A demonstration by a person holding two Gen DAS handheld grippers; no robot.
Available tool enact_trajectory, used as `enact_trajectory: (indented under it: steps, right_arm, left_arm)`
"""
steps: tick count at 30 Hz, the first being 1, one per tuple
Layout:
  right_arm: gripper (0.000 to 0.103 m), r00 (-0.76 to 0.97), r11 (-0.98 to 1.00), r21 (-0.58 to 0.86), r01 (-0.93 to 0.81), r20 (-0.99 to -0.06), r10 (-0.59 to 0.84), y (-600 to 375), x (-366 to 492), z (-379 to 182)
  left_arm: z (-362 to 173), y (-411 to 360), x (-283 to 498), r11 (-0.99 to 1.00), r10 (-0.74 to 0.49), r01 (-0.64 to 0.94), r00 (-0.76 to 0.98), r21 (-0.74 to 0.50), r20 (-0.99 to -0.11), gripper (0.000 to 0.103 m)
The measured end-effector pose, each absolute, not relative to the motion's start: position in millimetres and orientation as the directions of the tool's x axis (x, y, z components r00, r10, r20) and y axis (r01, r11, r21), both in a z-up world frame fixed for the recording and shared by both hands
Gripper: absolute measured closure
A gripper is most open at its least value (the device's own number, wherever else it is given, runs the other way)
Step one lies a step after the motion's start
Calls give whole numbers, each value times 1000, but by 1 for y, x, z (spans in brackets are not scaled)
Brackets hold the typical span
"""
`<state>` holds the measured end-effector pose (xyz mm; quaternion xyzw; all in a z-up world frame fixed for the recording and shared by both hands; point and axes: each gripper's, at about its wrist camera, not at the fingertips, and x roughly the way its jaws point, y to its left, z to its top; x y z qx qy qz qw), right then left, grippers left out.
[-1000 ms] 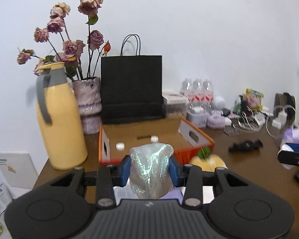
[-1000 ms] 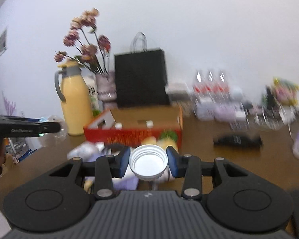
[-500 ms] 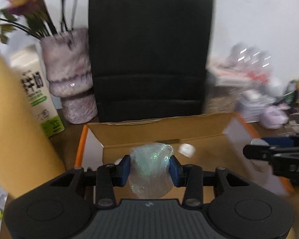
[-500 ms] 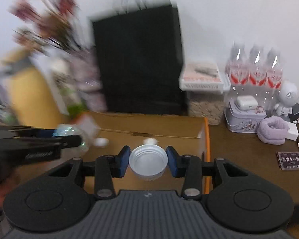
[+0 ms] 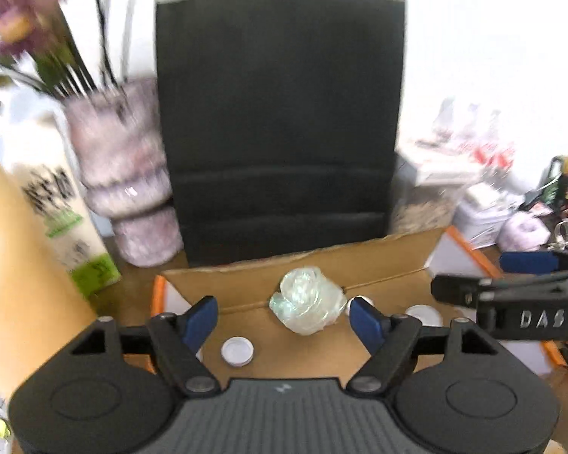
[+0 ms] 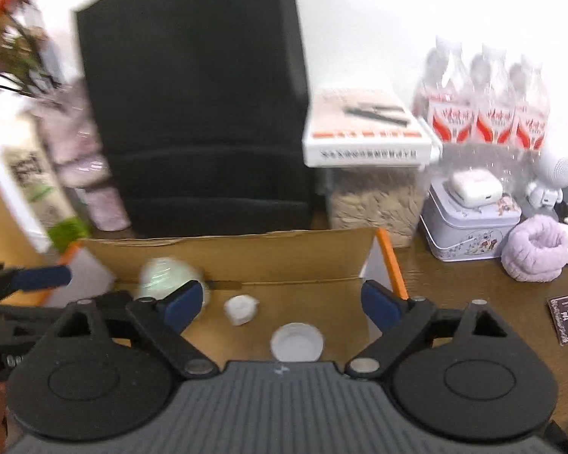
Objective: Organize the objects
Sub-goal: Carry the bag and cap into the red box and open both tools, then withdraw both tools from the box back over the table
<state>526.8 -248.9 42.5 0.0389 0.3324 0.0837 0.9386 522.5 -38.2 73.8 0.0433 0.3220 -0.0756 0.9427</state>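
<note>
An open cardboard box (image 5: 314,265) (image 6: 284,253) with orange edges lies in front of both grippers. My left gripper (image 5: 284,317) hangs over it, its jaws opening; a crumpled iridescent plastic wad (image 5: 306,305) (image 6: 163,276) sits free in the box between and beyond the blue pads, touched by neither. My right gripper (image 6: 282,304) is also over the box, jaws opening wide; a white bottle cap (image 6: 296,342) lies loose on the box floor below the gap. Other white caps (image 5: 237,351) (image 6: 240,309) lie in the box. The right gripper (image 5: 511,302) reaches in from the right in the left wrist view.
A black paper bag (image 5: 280,125) stands right behind the box. Left of it are a mottled pink vase (image 5: 125,174) with flowers, a carton (image 5: 64,227) and a yellow jug (image 5: 15,265). To the right stand water bottles (image 6: 484,102), a tin (image 6: 469,227) and a purple ring (image 6: 536,251).
Both grippers moved forward to the box, then opened. The plastic wad left the left jaws and the white cap left the right jaws; both now lie in the box.
</note>
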Motion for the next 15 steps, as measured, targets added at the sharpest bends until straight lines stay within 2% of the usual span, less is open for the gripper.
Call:
enact_trajectory:
  steps: [3, 6, 10, 15]
  right_arm:
    - [5, 784, 981, 86, -173, -591, 190, -246, 490, 69]
    - [0, 798, 967, 83, -242, -550, 247, -246, 439, 93]
    - [0, 819, 961, 112, -252, -504, 273, -257, 382, 113]
    - [0, 908, 981, -33, -192, -386, 165, -271, 306, 134]
  left_arm:
    - [110, -33, 467, 978, -176, 208, 824, -1, -539, 16]
    - [135, -35, 417, 966, -220, 258, 855, 16, -470, 12]
    - [153, -49, 351, 954, -251, 297, 876, 50, -413, 12]
    - [162, -50, 272, 934, -324, 355, 876, 24, -359, 10]
